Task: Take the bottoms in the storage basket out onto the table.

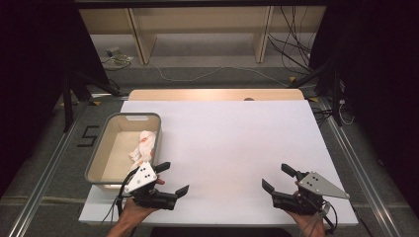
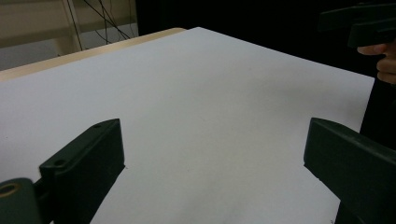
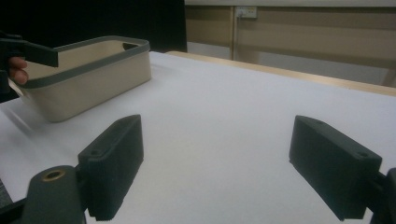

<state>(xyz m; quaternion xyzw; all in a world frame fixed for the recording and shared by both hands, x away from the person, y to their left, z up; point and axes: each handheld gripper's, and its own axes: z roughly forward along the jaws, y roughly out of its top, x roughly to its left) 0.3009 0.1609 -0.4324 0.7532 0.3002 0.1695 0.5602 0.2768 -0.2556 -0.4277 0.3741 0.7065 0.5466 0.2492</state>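
Dark room with pale shelving and loose cables along the upper edge of the high view; below it, white table filling the middle of the frame.

Beige bin with a grey rim at centre left, holding a crumpled white cloth with a reddish patch, bunched against the bin's right wall.

Left gripper at lower left, just beside the bin's near right corner, jaws spread wide and holding nothing; bare tabletop between them in the left gripper view. Right gripper at lower right, well apart from the bin, jaws likewise wide and empty, pointed toward upper left, with the bin seen at upper left of the right gripper view.

Decisive relation: cloth lying up and left of the left gripper, close by, over the rim; far across the table from the right one. Long axis of the bin running from bottom toward top of the high view, the cloth stretched roughly along it. Left hand clearly the nearer; likely next a short lift over the rim and down onto the cloth.
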